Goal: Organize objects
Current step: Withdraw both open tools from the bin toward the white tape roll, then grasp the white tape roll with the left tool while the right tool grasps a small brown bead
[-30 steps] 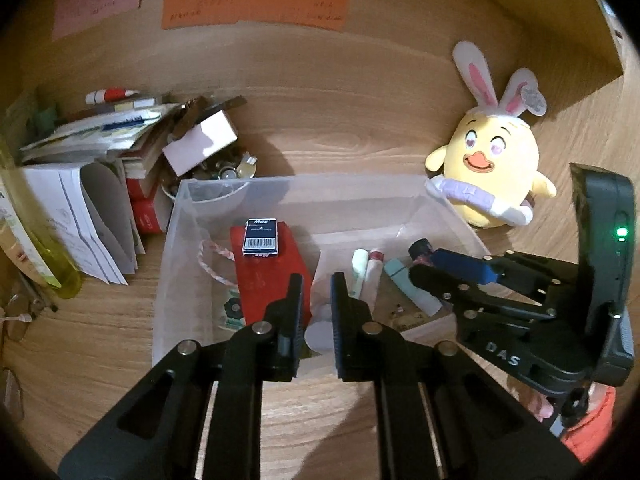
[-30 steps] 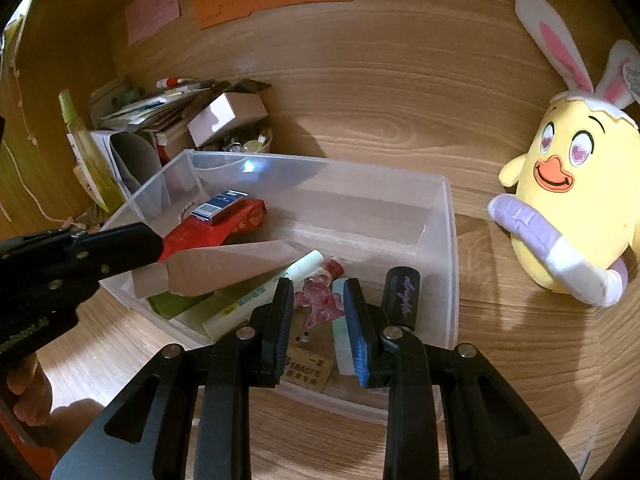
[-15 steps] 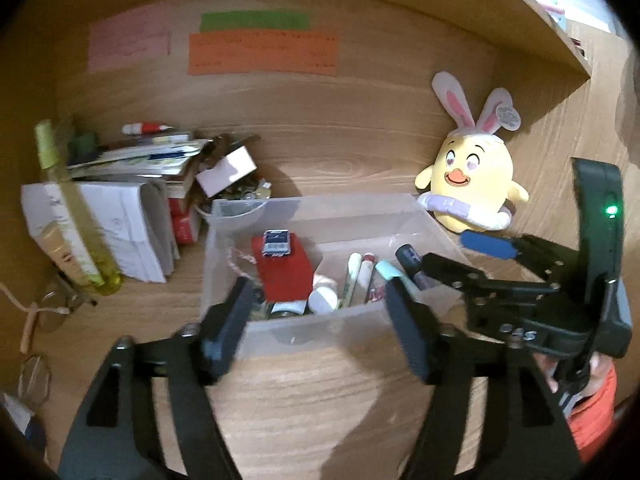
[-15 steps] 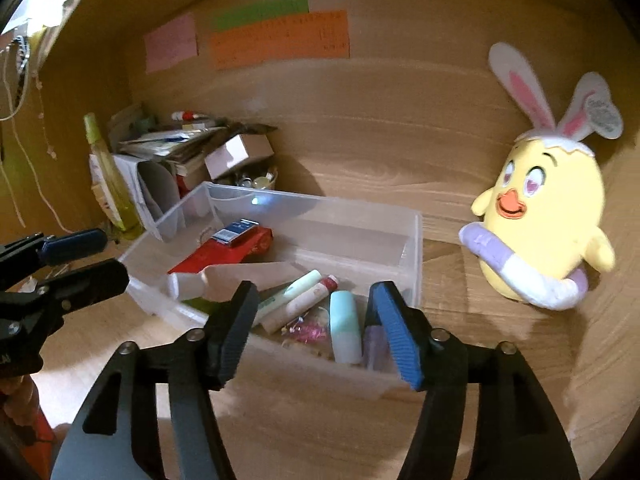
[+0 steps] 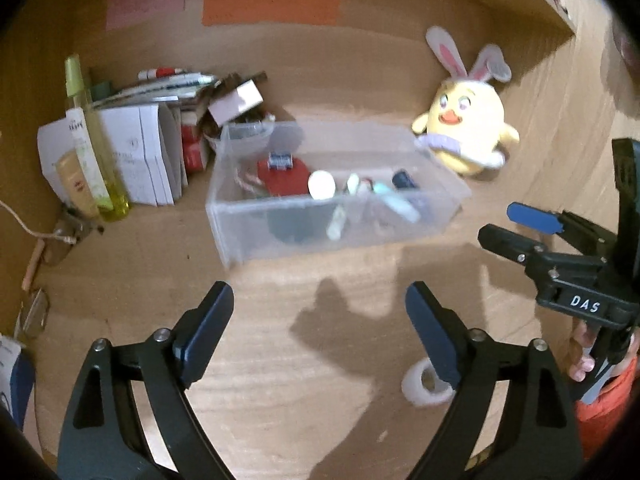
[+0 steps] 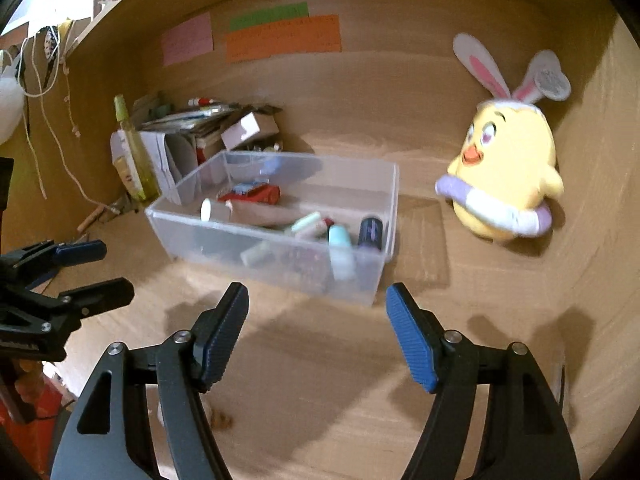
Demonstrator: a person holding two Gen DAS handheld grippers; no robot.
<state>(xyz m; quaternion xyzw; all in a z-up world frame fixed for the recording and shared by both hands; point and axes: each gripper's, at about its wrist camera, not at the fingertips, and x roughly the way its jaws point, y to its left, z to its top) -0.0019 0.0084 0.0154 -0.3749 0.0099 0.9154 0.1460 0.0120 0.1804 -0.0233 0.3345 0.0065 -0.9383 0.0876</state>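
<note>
Both my left claw point(image 5: 316, 320) and right claw point(image 6: 316, 330) are opening wide, holding nothing. My clear plastic box point(image 5: 320, 224) of small things sits mid-desk. One small white tape roll point(image 5: 424, 384) lies near my left claw; I might knock it off.

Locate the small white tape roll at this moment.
In the left wrist view, the white tape roll lies on the wooden desk, lower right, beside the left gripper's right finger, outside the clear bin.
</note>
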